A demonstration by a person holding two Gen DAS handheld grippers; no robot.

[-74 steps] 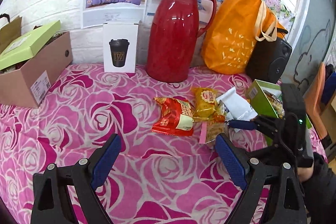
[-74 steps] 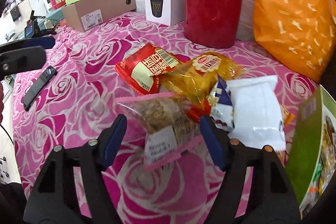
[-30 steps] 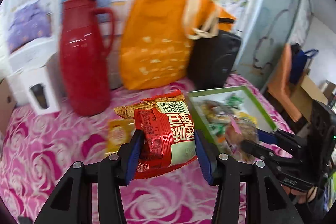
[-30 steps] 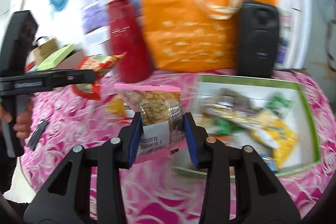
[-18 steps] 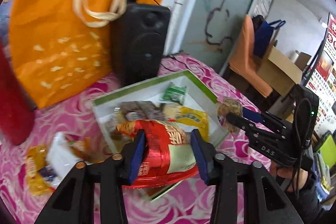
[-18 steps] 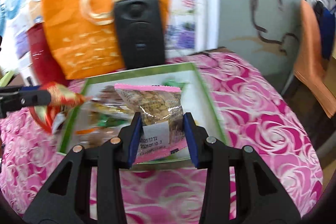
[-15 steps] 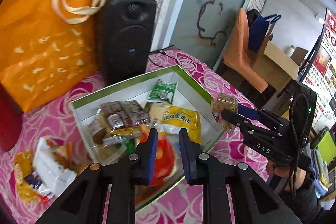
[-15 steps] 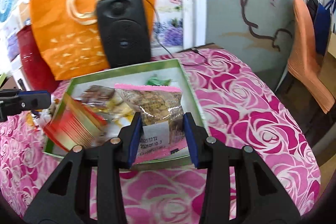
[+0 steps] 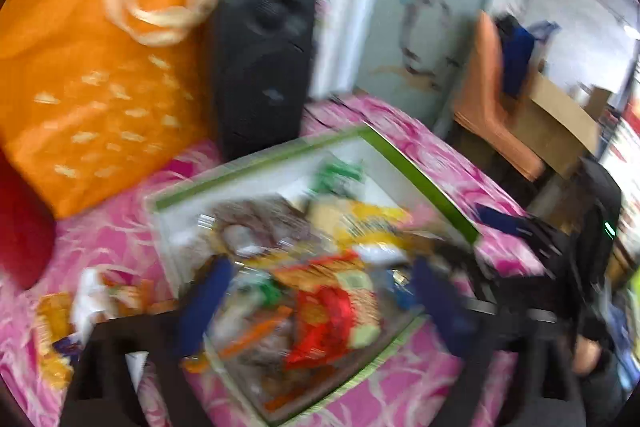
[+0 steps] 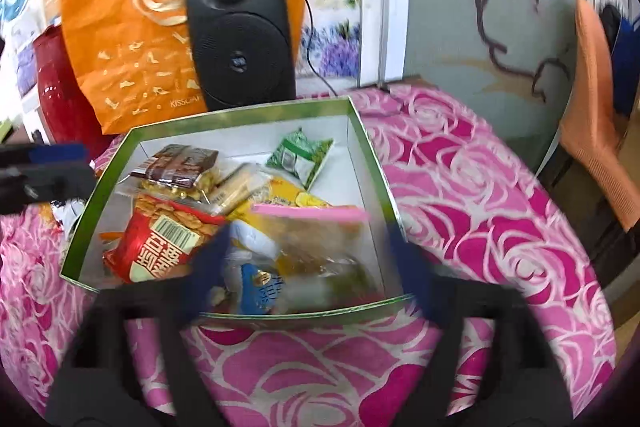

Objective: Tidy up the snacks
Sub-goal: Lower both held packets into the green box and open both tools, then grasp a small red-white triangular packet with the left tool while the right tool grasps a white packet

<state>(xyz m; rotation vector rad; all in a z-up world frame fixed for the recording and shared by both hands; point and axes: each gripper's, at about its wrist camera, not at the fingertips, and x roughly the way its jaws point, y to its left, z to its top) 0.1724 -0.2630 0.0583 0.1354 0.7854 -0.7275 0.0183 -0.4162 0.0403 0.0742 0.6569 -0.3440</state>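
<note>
The green-rimmed white box (image 10: 240,113) holds several snack packets. Among them the red packet (image 10: 160,243) lies at its near left, and the clear packet with a pink top (image 10: 316,239) lies at its near right. My right gripper (image 10: 308,267) hangs open just above that pink-topped packet, its jaws blurred and spread wide. Over the box (image 9: 420,179) my left gripper (image 9: 320,303) is also open, with the red packet (image 9: 328,323) loose below it. The other gripper shows at the edge of each view: the right gripper (image 9: 500,223) and the left gripper (image 10: 44,167).
A few loose snacks (image 9: 80,307) lie on the pink rose cloth left of the box. Behind the box stand a black speaker (image 10: 240,39), an orange bag (image 10: 132,35) and a red jug (image 10: 60,87). An orange chair (image 10: 600,107) stands past the table's right edge.
Both grippers swung from the snack pile to the box. The left gripper opened and the red packet dropped in; the right gripper has now opened, and the pink-topped packet lies in the box.
</note>
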